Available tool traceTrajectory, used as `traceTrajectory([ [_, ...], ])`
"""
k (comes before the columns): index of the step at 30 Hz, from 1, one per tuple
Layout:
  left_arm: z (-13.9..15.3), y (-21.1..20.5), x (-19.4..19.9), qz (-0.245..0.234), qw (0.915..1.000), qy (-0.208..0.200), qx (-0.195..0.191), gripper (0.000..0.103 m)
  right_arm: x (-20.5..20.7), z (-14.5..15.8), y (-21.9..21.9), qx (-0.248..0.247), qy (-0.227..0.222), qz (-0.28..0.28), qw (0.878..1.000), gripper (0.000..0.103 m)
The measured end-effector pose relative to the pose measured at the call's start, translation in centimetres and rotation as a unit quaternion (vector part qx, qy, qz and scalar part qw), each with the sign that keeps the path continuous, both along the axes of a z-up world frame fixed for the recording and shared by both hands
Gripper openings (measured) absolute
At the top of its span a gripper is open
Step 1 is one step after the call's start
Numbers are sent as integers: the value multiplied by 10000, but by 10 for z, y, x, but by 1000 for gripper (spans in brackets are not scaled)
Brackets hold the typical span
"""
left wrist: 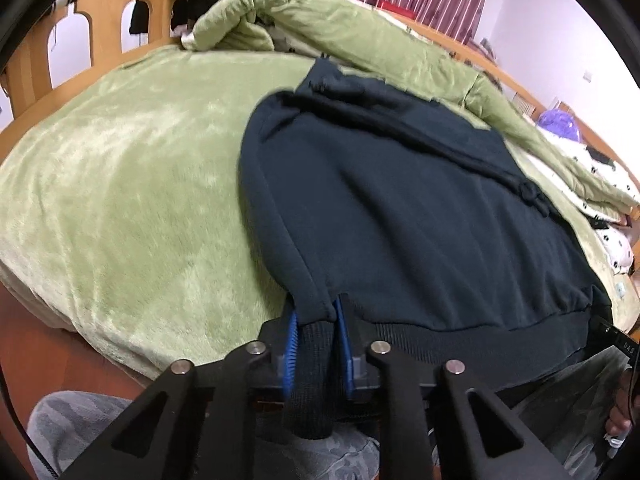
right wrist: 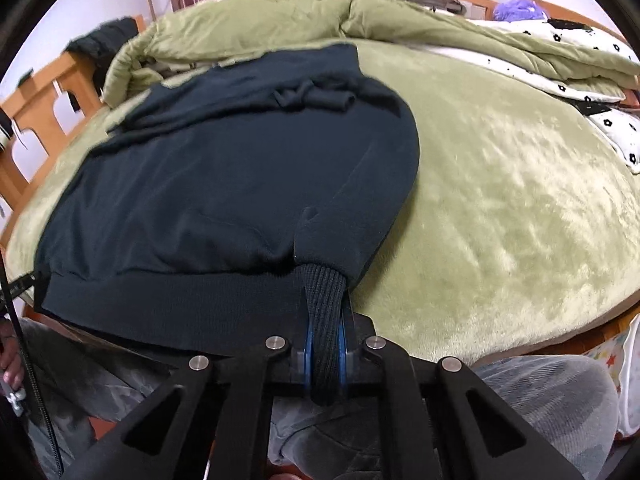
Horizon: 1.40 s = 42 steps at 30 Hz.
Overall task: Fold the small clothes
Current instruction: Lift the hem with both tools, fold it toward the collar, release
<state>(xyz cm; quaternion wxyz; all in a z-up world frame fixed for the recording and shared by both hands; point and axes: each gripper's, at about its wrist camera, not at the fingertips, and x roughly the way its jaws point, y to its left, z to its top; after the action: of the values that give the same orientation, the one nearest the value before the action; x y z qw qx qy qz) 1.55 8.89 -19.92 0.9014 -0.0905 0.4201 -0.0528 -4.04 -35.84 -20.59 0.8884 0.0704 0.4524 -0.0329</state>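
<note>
A dark navy sweatshirt (left wrist: 400,208) lies flat on the green plush bed cover (left wrist: 120,200), hem toward me, both sleeves folded in along its sides. My left gripper (left wrist: 316,320) is shut on the ribbed cuff (left wrist: 312,360) of the sleeve on the garment's left side; the cuff hangs out behind the blue pads (left wrist: 291,340). In the right wrist view the same sweatshirt (right wrist: 220,184) fills the left half, and my right gripper (right wrist: 325,308) is shut on the other ribbed cuff (right wrist: 325,320) at the garment's right side, just past the hem band (right wrist: 160,300).
A rumpled green quilt (right wrist: 280,24) with a white flowered lining (right wrist: 592,80) is piled along the far side of the bed. A wooden bed frame (left wrist: 36,80) stands at the left. A person's grey patterned trouser legs (right wrist: 540,400) are below the grippers, at the bed's near edge.
</note>
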Motion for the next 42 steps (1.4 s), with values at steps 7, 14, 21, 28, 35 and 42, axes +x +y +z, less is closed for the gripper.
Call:
traceTrajectory([
  [7, 37, 14, -3, 103, 9986, -375, -346, 12, -11, 32, -9, 541, -431, -66, 9976, 9],
  [14, 76, 5, 9, 153, 9974, -675, -212, 12, -5, 54, -8, 725, -643, -95, 9952, 9],
  [21, 110, -8, 38, 231, 9956, -896, -134, 12, 13, 86, -15, 841, -890, -141, 9924, 9],
  [28, 133, -22, 85, 240, 9939, -1063, 140, 12, 56, 117, -23, 892, -1144, -190, 9892, 9],
  [35, 145, -28, 136, 225, 9937, -1081, 195, 12, 114, 135, -30, 919, -1237, -227, 9878, 9],
  [42, 148, -36, 192, 185, 9939, -1044, 306, 12, 169, 143, -37, 954, -1319, -327, 9861, 9],
])
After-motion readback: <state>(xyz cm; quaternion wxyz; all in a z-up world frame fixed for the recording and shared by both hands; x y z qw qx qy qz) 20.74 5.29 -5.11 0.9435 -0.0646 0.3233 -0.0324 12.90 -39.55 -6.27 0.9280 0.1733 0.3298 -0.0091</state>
